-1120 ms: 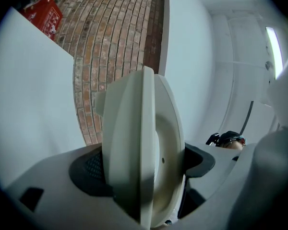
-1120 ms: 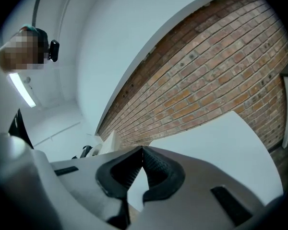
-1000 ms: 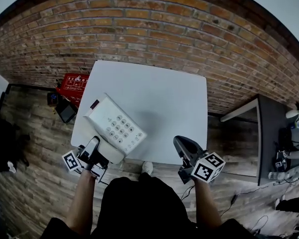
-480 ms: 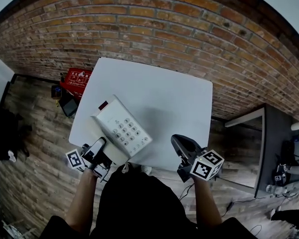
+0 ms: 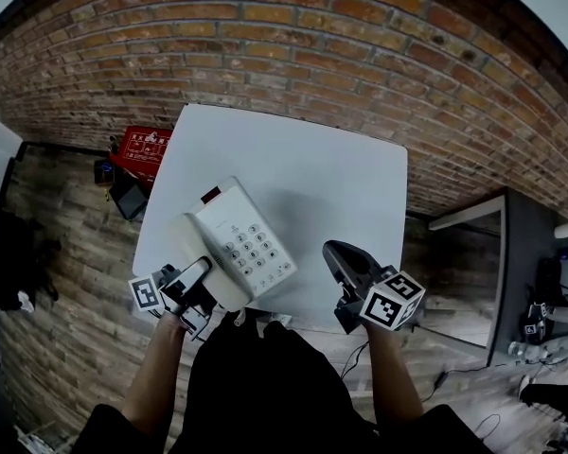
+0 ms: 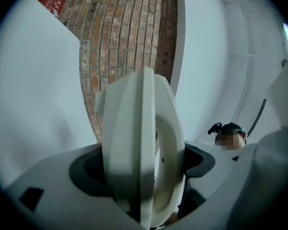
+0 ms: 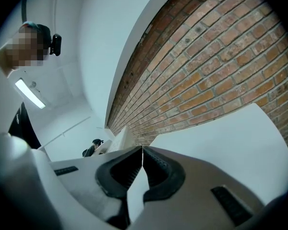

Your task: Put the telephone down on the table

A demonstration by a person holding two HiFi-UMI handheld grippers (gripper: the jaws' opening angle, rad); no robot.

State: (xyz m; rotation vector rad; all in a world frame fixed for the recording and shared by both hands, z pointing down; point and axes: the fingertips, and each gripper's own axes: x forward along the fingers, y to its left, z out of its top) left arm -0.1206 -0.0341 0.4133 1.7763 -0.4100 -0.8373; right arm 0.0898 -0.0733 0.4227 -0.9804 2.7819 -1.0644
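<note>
The white telephone, keypad up, hangs over the front left part of the white table. My left gripper is shut on its near end, which juts past the table's front edge. In the left gripper view the telephone stands edge-on, pinched between the dark pads. I cannot tell whether it touches the tabletop. My right gripper is at the table's front right edge, shut and holding nothing. In the right gripper view its jaws meet, with the telephone far off to the left.
A brick wall runs behind the table. On the wooden floor to the left lie a red box and a dark object. A dark desk with small items stands at the right.
The left gripper has carried the telephone a little right and farther over the table. The right gripper has barely moved and stays shut.
</note>
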